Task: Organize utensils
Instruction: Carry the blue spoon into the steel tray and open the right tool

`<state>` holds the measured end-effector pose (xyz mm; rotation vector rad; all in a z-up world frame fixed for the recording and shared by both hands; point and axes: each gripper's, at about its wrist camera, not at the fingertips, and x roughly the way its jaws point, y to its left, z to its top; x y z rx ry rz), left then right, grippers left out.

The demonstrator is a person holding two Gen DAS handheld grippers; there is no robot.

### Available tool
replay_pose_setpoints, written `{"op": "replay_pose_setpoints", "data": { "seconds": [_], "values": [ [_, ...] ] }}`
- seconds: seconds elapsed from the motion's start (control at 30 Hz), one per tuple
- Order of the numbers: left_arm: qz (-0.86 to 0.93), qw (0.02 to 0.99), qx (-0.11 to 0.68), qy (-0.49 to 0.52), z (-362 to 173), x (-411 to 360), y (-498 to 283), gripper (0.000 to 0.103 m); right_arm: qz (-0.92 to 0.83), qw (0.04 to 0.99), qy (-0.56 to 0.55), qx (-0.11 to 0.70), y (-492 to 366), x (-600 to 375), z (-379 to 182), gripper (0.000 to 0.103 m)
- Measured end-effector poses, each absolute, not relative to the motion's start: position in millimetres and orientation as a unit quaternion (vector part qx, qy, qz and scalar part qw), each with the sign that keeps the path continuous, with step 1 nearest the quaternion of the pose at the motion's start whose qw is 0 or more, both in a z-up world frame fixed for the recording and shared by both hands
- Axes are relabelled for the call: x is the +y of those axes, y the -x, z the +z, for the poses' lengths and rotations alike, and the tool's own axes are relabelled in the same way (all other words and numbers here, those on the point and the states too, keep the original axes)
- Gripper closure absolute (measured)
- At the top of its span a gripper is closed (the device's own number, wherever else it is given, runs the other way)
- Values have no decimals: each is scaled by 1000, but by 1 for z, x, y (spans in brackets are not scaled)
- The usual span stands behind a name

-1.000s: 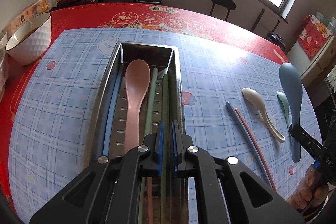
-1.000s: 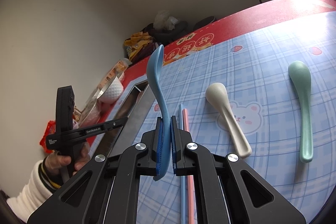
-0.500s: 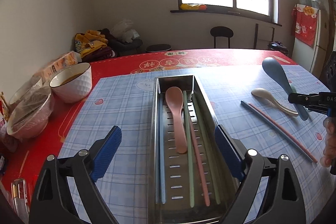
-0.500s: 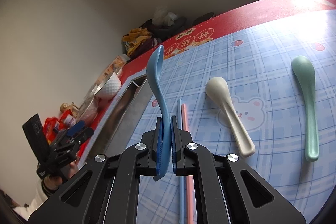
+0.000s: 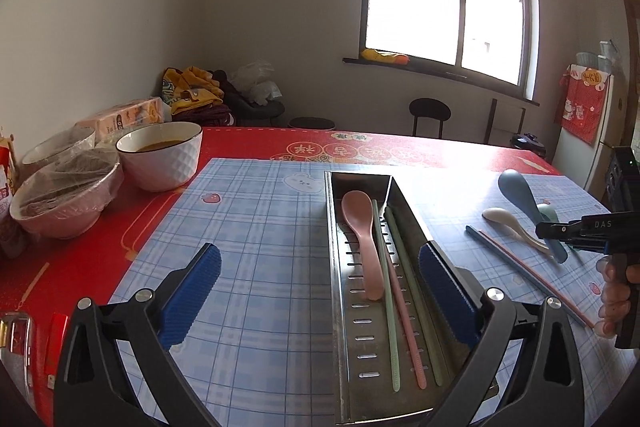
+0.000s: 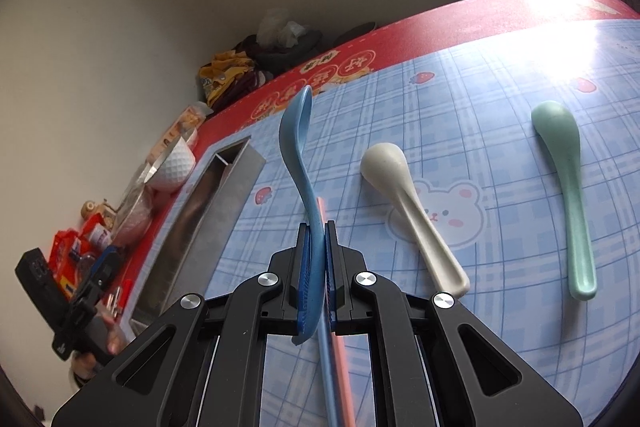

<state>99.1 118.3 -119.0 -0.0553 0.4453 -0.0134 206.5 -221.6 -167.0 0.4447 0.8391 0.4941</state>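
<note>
- While the left gripper [image 5: 318, 293] hung above the near end of the stainless utensil tray [image 5: 334, 291], its blue-padded jaws stood wide apart and held nothing.
- Tray contents: pink spoon [image 5: 362, 235], bowl toward the far end; alongside it a light green chopstick [image 5: 386, 303], a pink chopstick [image 5: 404, 311] and a second green chopstick [image 5: 416, 307], all lengthwise.
- Right gripper [image 6: 318, 267] was clamped on the handle of the blue spoon [image 6: 298, 143], bowl raised above the blue plaid mat [image 6: 480, 99].
- On the mat, right of the tray: a blue chopstick [image 5: 504, 257] and a pink chopstick [image 5: 536, 277] lying side by side, then a cream spoon [image 6: 412, 211], then a mint green spoon [image 6: 568, 187], well apart from each other.
- White bowl [image 5: 162, 155] and plastic-wrapped bowl [image 5: 66, 201] sat on the red tablecloth [image 5: 240, 143], left of the mat.
</note>
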Motion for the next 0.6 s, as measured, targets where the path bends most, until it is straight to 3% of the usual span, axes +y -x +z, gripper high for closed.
{"op": "replay_pose_setpoints", "data": {
  "seconds": [0.37,0.6],
  "values": [
    [14,967,230,107,-118,153,-94,6,239,845,-225,422,-218,-121,-127,96],
    [26,963,239,122,-119,161,-95,6,216,829,-224,464,-235,-51,-131,96]
  ]
}}
